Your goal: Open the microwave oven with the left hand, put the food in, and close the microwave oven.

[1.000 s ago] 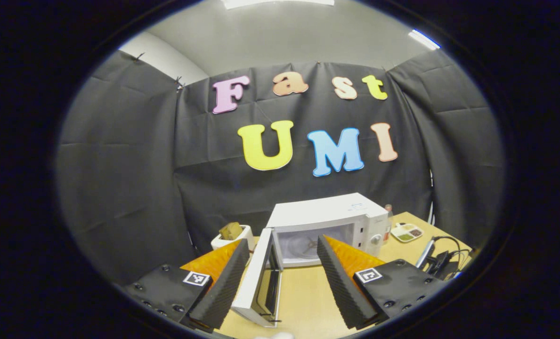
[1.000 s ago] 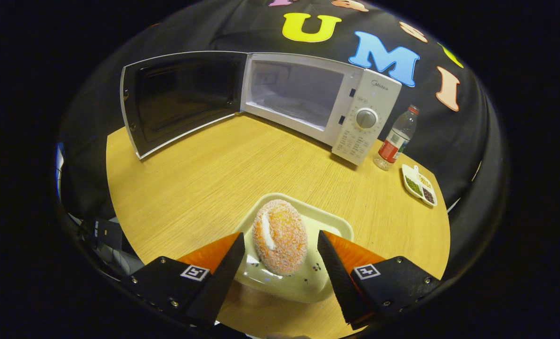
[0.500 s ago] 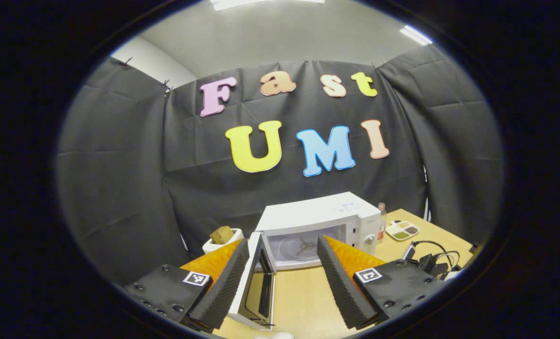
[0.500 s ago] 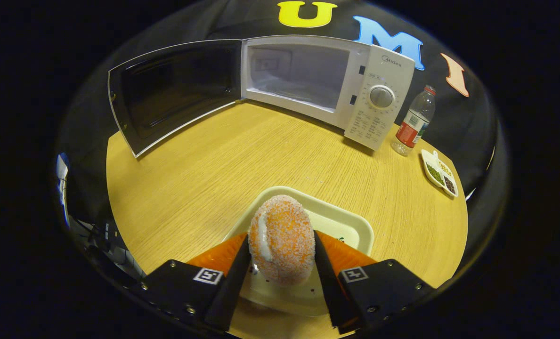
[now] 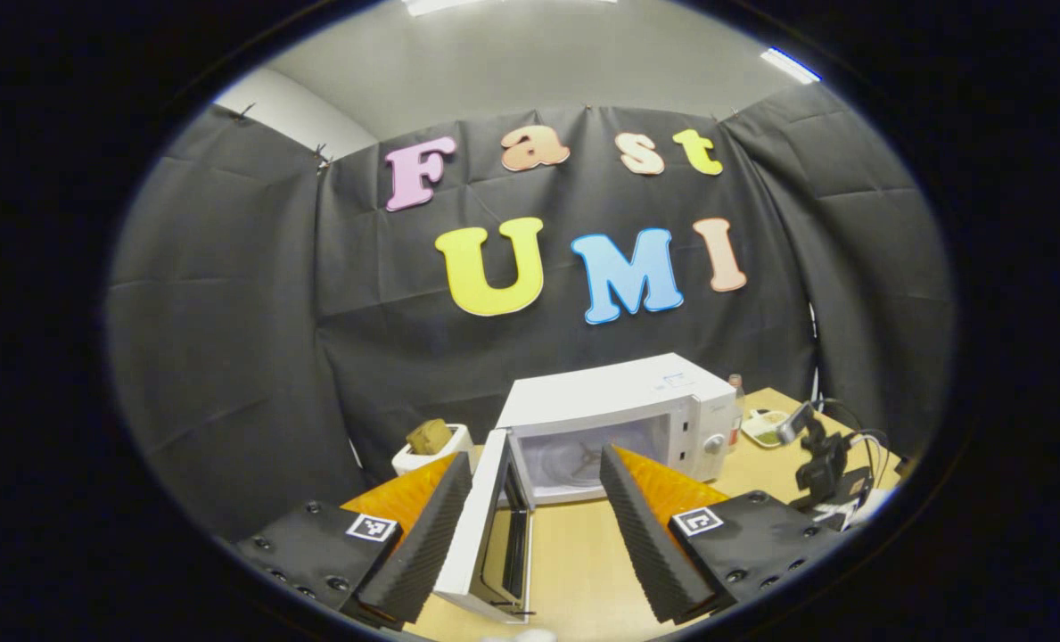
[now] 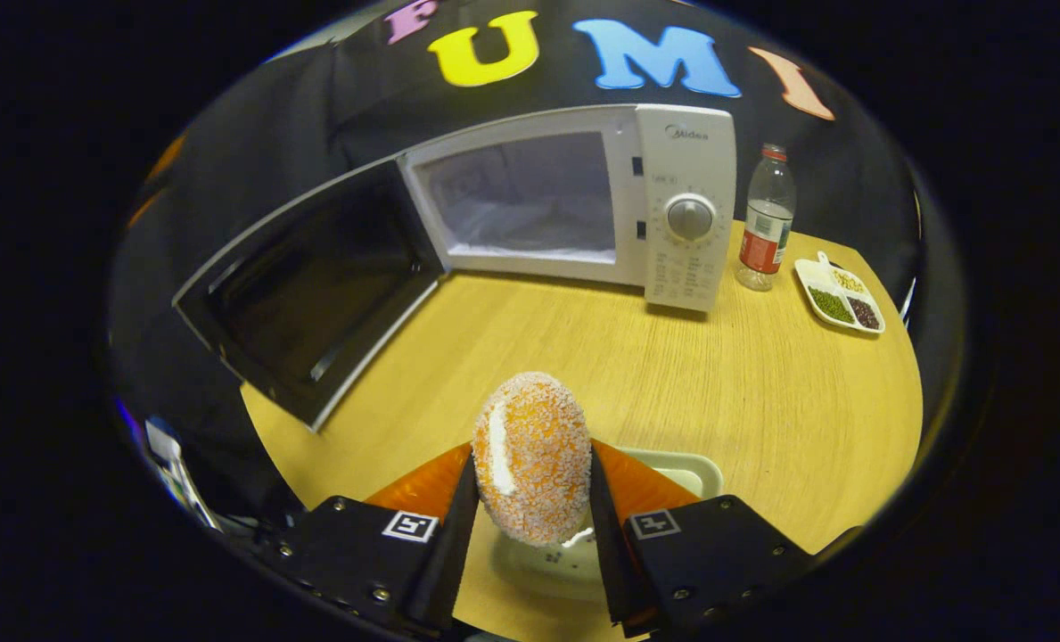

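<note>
Orange and rough with a pale crumb coating, the oval piece of food [image 6: 532,456] sits squeezed between the two fingers of the right gripper [image 6: 530,526]; each ribbed foam pad presses on one flank, and a white stripe runs down the food's left face. It hangs clear above a cream, glossy rectangular tray [image 6: 672,467] with rounded corners, which lies on the surface [image 6: 761,392] right under the fingers. That surface is a round top of light wood grain.

Farther out in the right gripper view stands the microwave oven [image 6: 686,205], a white boxy shell with a round dial on its control panel. Its door [image 6: 307,294] is swung wide to the left, dark glass in a pale frame, and the pale cavity [image 6: 521,205] is open to view. Just right of the oven stands a clear plastic bottle [image 6: 766,223] with a red label and cap, upright. Beside it lies a small white divided dish [image 6: 837,294] holding green, dark and pale grains.

In the left gripper view, the left gripper [image 5: 534,526] holds nothing; its fingers are spread well apart. The open door's edge [image 5: 485,526] rises between them, touching neither as far as can be told. Beyond it the white oven [image 5: 619,410] shows a turntable hub inside. To the left of the oven is a white tub [image 5: 423,455] with a brownish lump in it. At the far right, the other gripper and its cables [image 5: 819,464] hover near the surface's edge.
</note>
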